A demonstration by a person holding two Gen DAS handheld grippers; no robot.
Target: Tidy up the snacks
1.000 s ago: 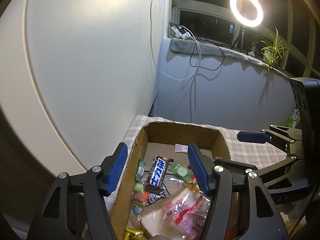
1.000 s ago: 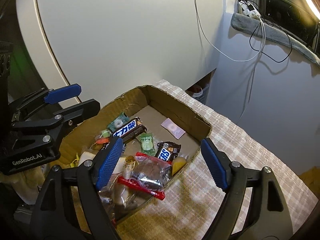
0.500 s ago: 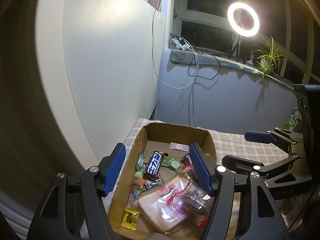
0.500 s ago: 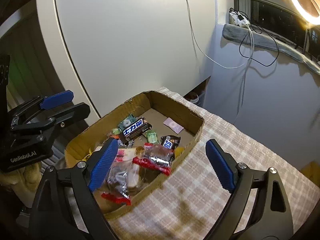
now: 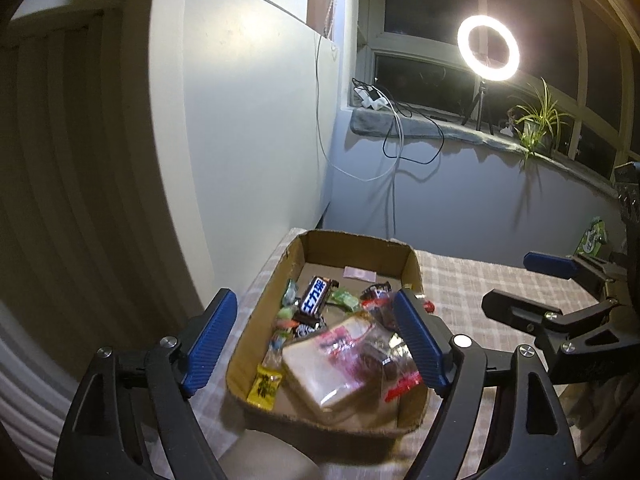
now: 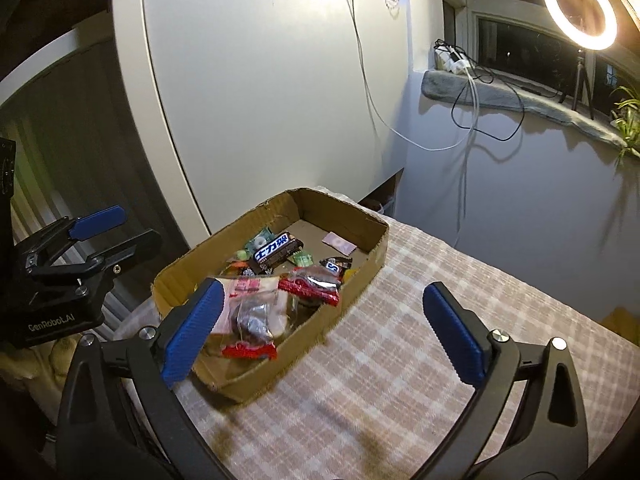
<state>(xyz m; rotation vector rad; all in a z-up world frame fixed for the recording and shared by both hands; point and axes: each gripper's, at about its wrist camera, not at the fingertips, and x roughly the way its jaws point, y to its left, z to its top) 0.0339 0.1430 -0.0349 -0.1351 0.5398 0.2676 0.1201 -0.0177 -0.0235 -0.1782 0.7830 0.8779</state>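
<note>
- Cardboard box (image 6: pixel 362 276) sits on the checked tabletop (image 6: pixel 440 360), near its corner by the white cabinet (image 6: pixel 260 120). Every snack in view is inside it.
- Contents: wrapped bread slice (image 5: pixel 332 364) at the near end, red-trimmed clear packet (image 6: pixel 310 286) beside it, dark chocolate bar (image 6: pixel 277 253) mid-box, small green sweets (image 5: pixel 344 298), yellow sachet (image 5: pixel 265 386) at the near left corner, pink slip (image 6: pixel 339 245) alone at the far end.
- Left claw (image 5: pixel 316 344): fingers spread wide, nothing held, hanging above the box's near end.
- Right claw (image 6: pixel 324 332): fingers spread wide, empty, over the box's right wall and bare cloth.
- Judgement: sorting looks near done; no loose snack visible on the cloth.
- If tidying further: take one item at a time, drop straight down, pinch bread lightly at its wrapper edge as it crushes easily.
- Risk: a finger snagging the cardboard wall and dragging the box.
</note>
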